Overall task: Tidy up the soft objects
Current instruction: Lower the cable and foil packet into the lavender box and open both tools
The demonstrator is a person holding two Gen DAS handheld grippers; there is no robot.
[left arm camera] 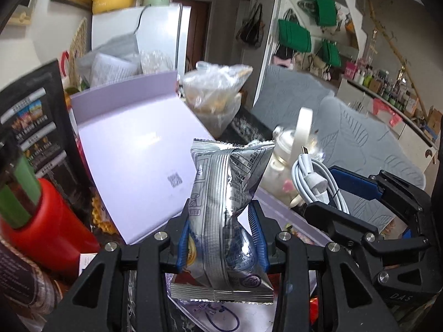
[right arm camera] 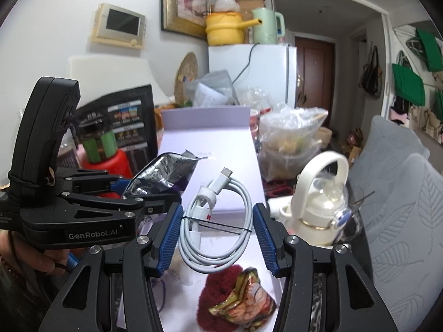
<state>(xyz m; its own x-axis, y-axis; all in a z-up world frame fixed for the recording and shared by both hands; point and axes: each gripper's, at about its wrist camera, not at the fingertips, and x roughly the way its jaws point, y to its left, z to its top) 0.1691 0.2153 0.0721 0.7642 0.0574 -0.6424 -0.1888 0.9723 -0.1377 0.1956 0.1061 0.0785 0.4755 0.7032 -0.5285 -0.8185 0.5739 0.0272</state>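
Observation:
My left gripper point(left arm camera: 223, 238) is shut on a silver snack packet point(left arm camera: 227, 215) and holds it upright above a lilac box point(left arm camera: 133, 149). The packet also shows in the right wrist view point(right arm camera: 163, 175), held in the left gripper point(right arm camera: 138, 191). My right gripper point(right arm camera: 217, 235) is shut on a coiled white USB cable point(right arm camera: 218, 221), lifted over the box lid point(right arm camera: 229, 149). The cable point(left arm camera: 318, 185) and the right gripper point(left arm camera: 332, 191) show in the left wrist view too. A dark red fuzzy item point(right arm camera: 216, 301) and a crumpled colourful wrapper point(right arm camera: 246, 304) lie below.
A red-capped jar point(left arm camera: 36, 221) and a black printed box point(left arm camera: 36, 127) stand at the left. A clear bag of snacks point(right arm camera: 290, 144) and a cream bottle with a handle point(right arm camera: 318, 202) stand at the right. A grey chair back point(right arm camera: 401, 193) is beyond.

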